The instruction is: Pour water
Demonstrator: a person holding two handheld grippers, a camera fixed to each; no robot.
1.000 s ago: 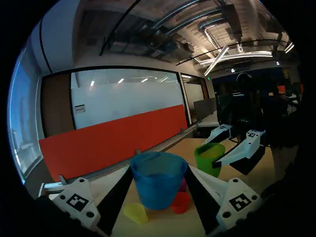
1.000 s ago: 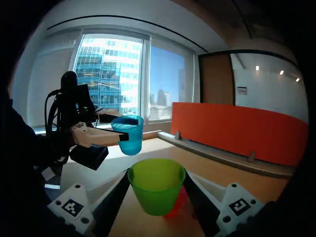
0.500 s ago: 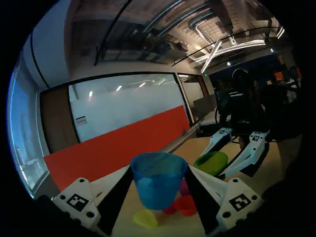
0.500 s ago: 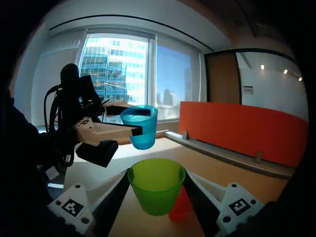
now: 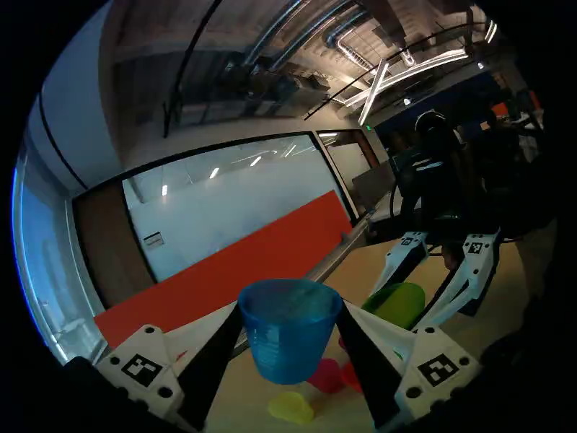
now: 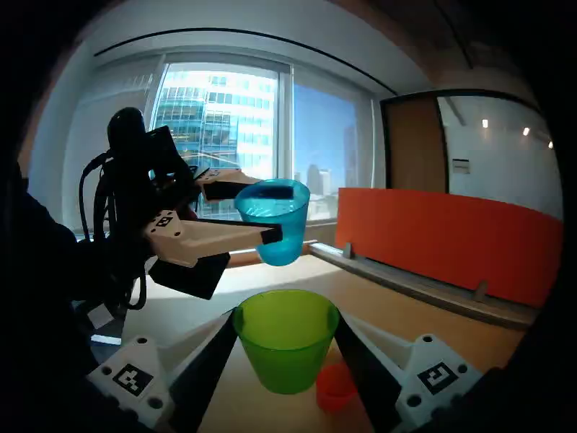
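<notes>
A translucent blue cup (image 5: 290, 338) sits between the fingers of my left gripper (image 5: 290, 346), which is shut on it. In the right gripper view the same blue cup (image 6: 275, 219) hangs raised and tilted slightly, above and left of the green cup, held by the left gripper (image 6: 270, 216). My right gripper (image 6: 287, 346) is shut on a green cup (image 6: 286, 336), held upright over the wooden table (image 6: 404, 317). In the left gripper view the green cup (image 5: 399, 302) and the right gripper (image 5: 415, 299) appear lower right of the blue cup.
Small cups lie on the table: a red one (image 6: 335, 385), and pink (image 5: 326, 374) and yellow (image 5: 290, 406) ones below the blue cup. An orange partition (image 6: 461, 238) borders the table's far side. Large windows (image 6: 231, 137) stand behind the left gripper.
The left gripper has lifted the blue cup higher and carried it closer to the green cup. The green cup stays steady in the right gripper.
</notes>
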